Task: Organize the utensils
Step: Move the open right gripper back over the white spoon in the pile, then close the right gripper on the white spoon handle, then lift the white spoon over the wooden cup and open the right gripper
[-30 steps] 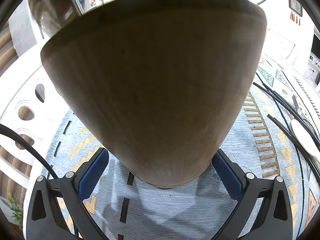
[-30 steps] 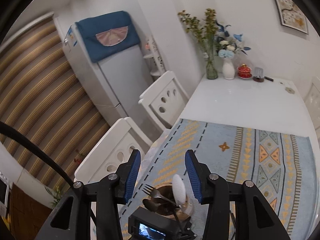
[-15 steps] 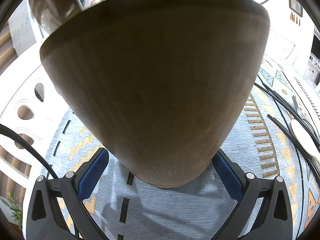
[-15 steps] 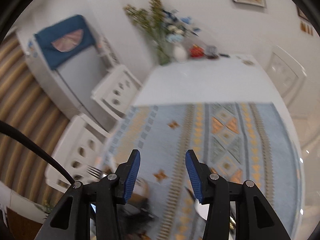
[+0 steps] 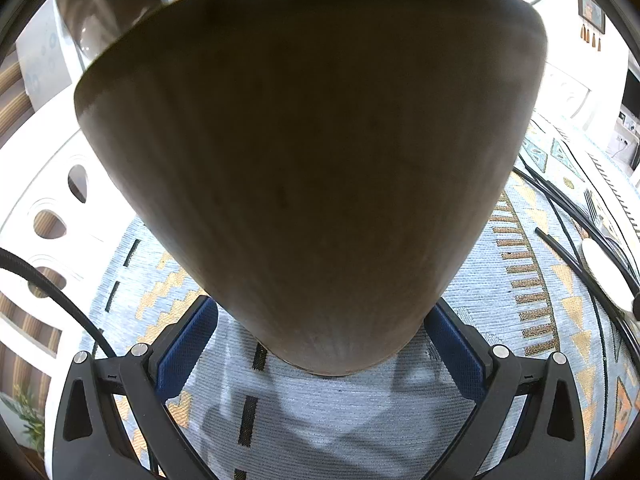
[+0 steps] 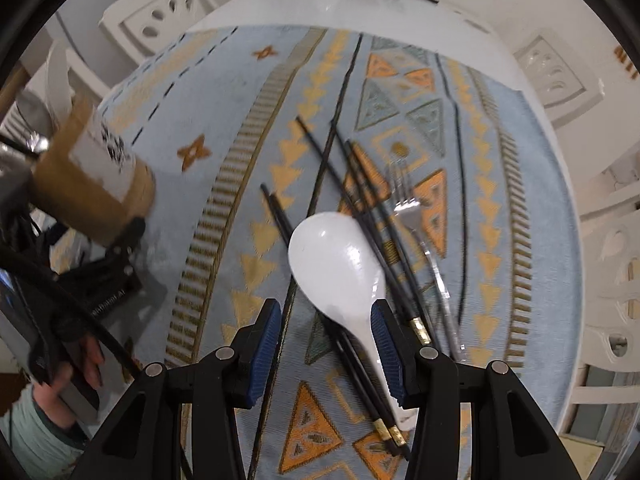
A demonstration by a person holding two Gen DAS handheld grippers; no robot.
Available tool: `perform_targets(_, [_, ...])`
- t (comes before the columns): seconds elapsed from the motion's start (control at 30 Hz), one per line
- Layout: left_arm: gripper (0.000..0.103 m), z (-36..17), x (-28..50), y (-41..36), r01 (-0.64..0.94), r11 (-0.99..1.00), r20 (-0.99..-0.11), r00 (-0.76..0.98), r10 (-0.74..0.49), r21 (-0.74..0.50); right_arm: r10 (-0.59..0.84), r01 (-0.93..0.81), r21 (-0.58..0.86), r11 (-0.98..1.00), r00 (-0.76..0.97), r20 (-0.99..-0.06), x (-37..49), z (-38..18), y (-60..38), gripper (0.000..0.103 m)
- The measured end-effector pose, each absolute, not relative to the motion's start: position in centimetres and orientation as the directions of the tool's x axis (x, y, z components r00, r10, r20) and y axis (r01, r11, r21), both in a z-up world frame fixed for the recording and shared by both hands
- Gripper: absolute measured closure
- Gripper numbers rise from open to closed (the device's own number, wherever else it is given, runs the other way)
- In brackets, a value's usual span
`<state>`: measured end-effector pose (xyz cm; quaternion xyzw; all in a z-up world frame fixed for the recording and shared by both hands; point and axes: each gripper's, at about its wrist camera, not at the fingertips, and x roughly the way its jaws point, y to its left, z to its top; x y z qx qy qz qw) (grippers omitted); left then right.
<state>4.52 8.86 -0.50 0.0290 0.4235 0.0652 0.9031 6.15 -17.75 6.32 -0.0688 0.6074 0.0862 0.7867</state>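
Observation:
A brown wooden utensil holder (image 5: 312, 168) fills the left wrist view, and my left gripper (image 5: 320, 344) is shut on its base with both blue pads against it. The right wrist view shows the same holder (image 6: 92, 184) at the left, with utensils standing in it. A white spoon (image 6: 336, 256) lies on the patterned mat across several black chopsticks (image 6: 320, 168), beside a silver fork (image 6: 412, 208). My right gripper (image 6: 325, 312) hangs open just above the spoon. The spoon's neck sits between the fingers, close to the right pad, and neither pad presses on it.
The blue and orange patterned mat (image 6: 240, 80) covers a white table (image 6: 320, 4). White chairs (image 6: 160, 20) stand along the left and right sides. A vase and small items sit at the far end. A hand (image 6: 76, 372) holds the left gripper's body.
My right gripper has tipped from looking across the room to pointing down at the table, and has dropped over the white spoon. The left gripper and the holder have stayed put.

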Motion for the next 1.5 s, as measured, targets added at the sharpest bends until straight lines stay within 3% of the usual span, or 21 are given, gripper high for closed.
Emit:
perform_targets(0.3, [0.000,-0.5,4.5,8.9,-0.093,0.990,-0.762,0.633,0.140,0.105,0.046,-0.196,0.012,0.980,0.170,-0.984,7.5,2.9,-18.6,0.058])
perform_targets(0.43, [0.000,-0.5,4.5,8.9,-0.093,0.990,-0.761,0.633,0.141,0.106,0.095,-0.163,0.067,0.984,0.174,-0.980,7.7,3.5,-20.1,0.070])
perform_targets(0.77, [0.000,-0.5,4.5,9.0,-0.093,0.990,-0.762,0.633,0.141,0.106,0.127,-0.125,0.101,0.987,0.230,-0.965,8.2,5.8,-22.7,0.077])
perform_targets(1.0, [0.000,-0.5,4.6,9.0,-0.093,0.990,-0.762,0.632,0.140,0.105,0.109,-0.142,0.073,0.987,0.260,-0.959,9.0,6.2,-21.5,0.085])
perform_targets(1.3, [0.000,-0.5,4.6,9.0,-0.093,0.990,-0.762,0.632,0.140,0.105,-0.015,-0.165,-0.062,0.984,0.276,-0.961,10.8,6.2,-20.3,0.088])
perform_targets(1.5, [0.000,-0.5,4.6,9.0,-0.093,0.990,-0.762,0.632,0.141,0.106,0.023,-0.160,-0.016,0.987,0.237,-0.971,11.7,5.5,-20.9,0.089])
